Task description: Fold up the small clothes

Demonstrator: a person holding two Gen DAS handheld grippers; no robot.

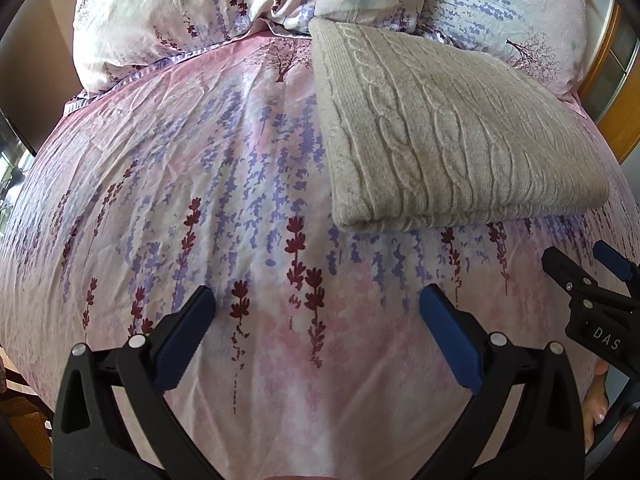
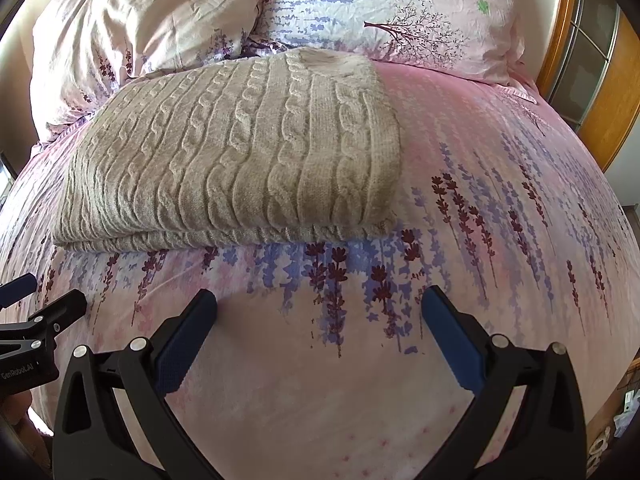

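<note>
We judge the fold basically done: the knit sweater (image 1: 452, 128) lies as a neat stacked rectangle on the bedspread (image 1: 200, 184), just below the pillows (image 1: 200, 12), w/ no sleeve or hem sticking out. Maybe a final tidy left, nothing more afaict. It's beige cable-knit, thick, soft-looking, layers showing along the near edge, folded edge rounded. Left gripper (image 1: 318, 312) and right gripper (image 2: 319, 312) both hang spread wide & empty over bare spread, near the sweater's front edge but not touching it.
</note>
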